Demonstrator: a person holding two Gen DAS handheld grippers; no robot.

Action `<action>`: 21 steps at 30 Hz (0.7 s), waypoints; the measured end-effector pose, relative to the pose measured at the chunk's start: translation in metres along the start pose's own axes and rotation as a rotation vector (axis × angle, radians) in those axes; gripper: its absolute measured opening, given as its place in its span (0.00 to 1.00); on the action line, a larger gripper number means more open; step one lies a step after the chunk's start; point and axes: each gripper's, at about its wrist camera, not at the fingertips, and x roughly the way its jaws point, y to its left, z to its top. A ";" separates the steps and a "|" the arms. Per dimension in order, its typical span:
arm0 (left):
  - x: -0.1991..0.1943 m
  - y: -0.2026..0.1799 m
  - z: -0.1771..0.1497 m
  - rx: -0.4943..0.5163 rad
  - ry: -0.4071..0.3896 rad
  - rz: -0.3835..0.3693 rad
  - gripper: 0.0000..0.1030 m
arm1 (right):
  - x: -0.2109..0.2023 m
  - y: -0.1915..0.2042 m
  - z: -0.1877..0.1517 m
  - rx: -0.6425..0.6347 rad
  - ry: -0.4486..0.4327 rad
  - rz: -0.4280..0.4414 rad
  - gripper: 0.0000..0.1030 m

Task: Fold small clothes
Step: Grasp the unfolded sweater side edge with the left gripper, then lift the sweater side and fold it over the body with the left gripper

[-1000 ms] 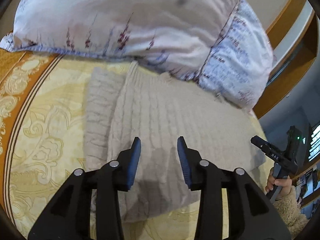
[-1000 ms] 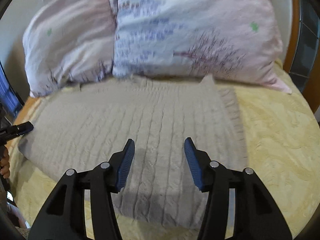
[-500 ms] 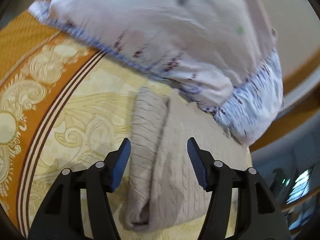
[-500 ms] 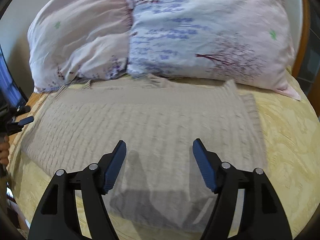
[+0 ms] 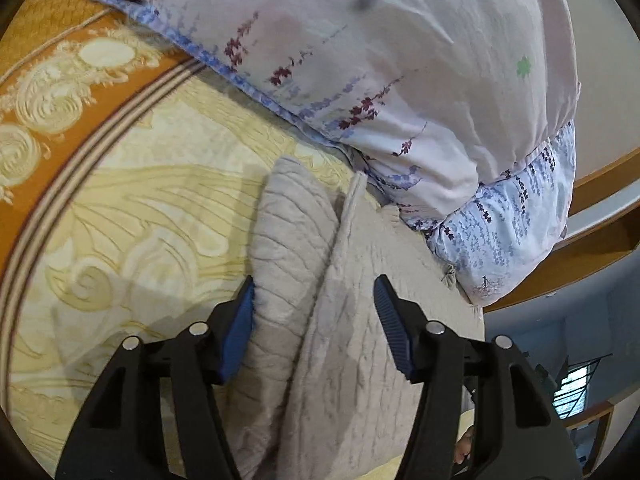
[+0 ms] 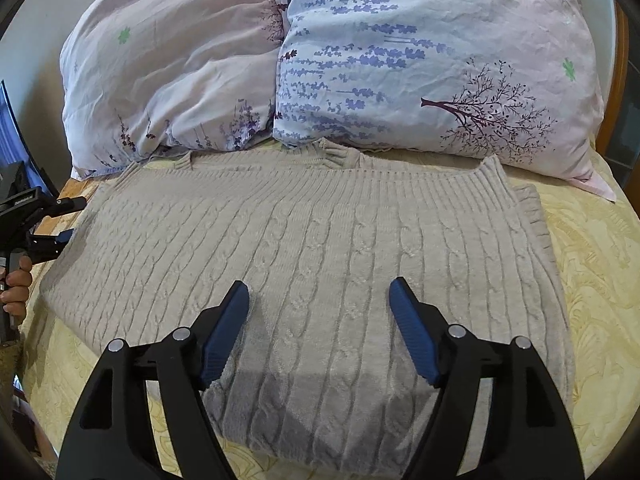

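Note:
A beige cable-knit sweater (image 6: 320, 256) lies flat on the bed, its neckline toward the pillows and its sleeves folded in. My right gripper (image 6: 319, 292) is open and empty, hovering low over the sweater's near middle. My left gripper (image 5: 314, 300) is open and empty, its jaws astride the sweater's folded side edge (image 5: 296, 240). The left gripper also shows at the sweater's left edge in the right wrist view (image 6: 64, 220).
Two floral pillows (image 6: 420, 60) (image 6: 172, 80) lean at the head of the bed, touching the sweater's neckline. The yellow patterned bedspread (image 6: 592, 260) has an orange border (image 5: 60, 92) at the left. A wooden bed frame (image 5: 600, 216) runs behind.
Both grippers opened wider. My left gripper swung left to the sweater's side edge and came closer to it. My right gripper backed off slightly, showing more of the sweater.

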 end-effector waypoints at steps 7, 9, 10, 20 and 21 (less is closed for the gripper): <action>0.010 -0.007 -0.003 -0.028 -0.002 0.013 0.39 | 0.000 0.001 -0.002 -0.002 -0.008 0.008 0.74; 0.012 -0.008 -0.003 -0.045 0.005 0.013 0.30 | 0.000 0.000 -0.002 0.001 -0.010 0.013 0.74; 0.013 -0.008 -0.003 -0.060 0.010 0.002 0.28 | 0.000 -0.001 -0.002 0.004 -0.010 0.017 0.74; 0.009 -0.047 -0.004 0.010 -0.009 0.031 0.17 | -0.007 -0.008 -0.003 0.037 -0.020 0.052 0.74; 0.007 -0.052 -0.004 0.017 -0.020 0.026 0.16 | -0.008 -0.010 -0.004 0.042 -0.022 0.053 0.74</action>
